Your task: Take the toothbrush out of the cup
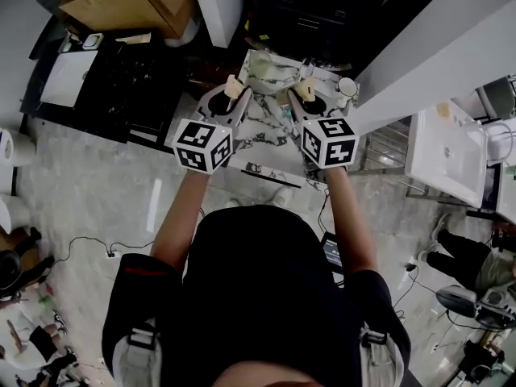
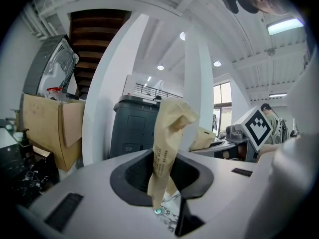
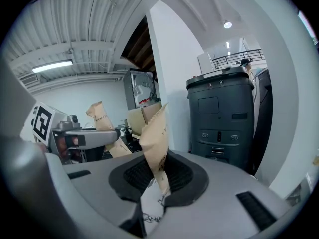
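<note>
Left gripper (image 1: 232,95) pinching tan paper packet (image 2: 167,143); right gripper (image 1: 305,95) pinching second packet (image 3: 156,143). Both hovering above marble table (image 1: 264,138), packets upright, probably to keep them clear of clutter. White cup (image 1: 347,87) sitting at table's far right; toothbrush not discernible.

Packet (image 1: 235,85) in left gripper (image 1: 236,95), above table (image 1: 263,138)

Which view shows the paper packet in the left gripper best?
Left gripper view: the paper packet fills the centre, pinched between the jaws, print visible. Head view shows only its tan tip; right gripper view shows it small, at the left.
</note>
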Demonstrator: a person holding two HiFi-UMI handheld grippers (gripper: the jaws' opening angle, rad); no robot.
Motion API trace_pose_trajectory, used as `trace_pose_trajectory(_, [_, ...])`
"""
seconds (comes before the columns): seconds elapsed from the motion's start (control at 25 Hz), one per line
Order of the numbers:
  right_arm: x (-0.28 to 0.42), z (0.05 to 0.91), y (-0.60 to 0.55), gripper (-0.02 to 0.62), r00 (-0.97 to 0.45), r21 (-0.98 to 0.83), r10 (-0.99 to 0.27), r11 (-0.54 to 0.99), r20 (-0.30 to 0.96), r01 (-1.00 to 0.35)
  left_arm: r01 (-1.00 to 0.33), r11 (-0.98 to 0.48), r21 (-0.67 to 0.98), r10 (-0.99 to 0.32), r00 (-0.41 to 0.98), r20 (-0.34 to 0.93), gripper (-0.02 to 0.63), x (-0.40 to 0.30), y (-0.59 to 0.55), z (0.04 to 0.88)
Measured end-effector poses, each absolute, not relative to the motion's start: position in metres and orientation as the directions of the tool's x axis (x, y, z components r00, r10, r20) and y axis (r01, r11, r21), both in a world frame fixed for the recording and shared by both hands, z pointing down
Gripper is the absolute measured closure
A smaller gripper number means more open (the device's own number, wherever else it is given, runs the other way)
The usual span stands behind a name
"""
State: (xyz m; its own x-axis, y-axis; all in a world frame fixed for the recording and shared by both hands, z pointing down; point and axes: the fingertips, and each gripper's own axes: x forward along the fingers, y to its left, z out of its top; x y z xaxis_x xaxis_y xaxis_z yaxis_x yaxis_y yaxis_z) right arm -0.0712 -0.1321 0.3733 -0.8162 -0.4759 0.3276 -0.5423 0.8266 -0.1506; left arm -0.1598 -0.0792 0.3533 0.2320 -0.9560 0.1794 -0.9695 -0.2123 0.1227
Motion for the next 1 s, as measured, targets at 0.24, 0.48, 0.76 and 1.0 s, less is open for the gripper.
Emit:
trace_pose_trajectory(0.24, [-0.083, 0.367, -0.106, 0.522, -0.798, -0.136, -0.508, 0.81, 0.323, -0.571, -0.958, -0.264, 0.114, -0.946, 0.28, 0.16, 0.515, -0.169, -0.059, 0.346])
trace_pose_trajectory(0.48, [-0.093, 0.365, -0.077, 0.523, -0.779, -0.124, -0.539, 0.792, 0.32, -0.598, -0.946, -0.301, 0.121, -0.937, 0.317, 0.147, 0.515, -0.179, -0.035, 0.345])
trace_pose_trajectory(0.76, [-0.105, 0.364, -0.042, 0.523, -0.762, -0.113, -0.566, 0.774, 0.316, -0.623, -0.934, -0.332, 0.128, -0.927, 0.349, 0.135, 0.515, -0.19, -0.003, 0.345])
trace_pose_trajectory(1.0, [-0.118, 0.365, -0.018, 0.525, -0.748, -0.112, -0.588, 0.758, 0.308, -0.643, -0.93, -0.342, 0.138, -0.923, 0.36, 0.138, 0.515, -0.204, 0.022, 0.349])
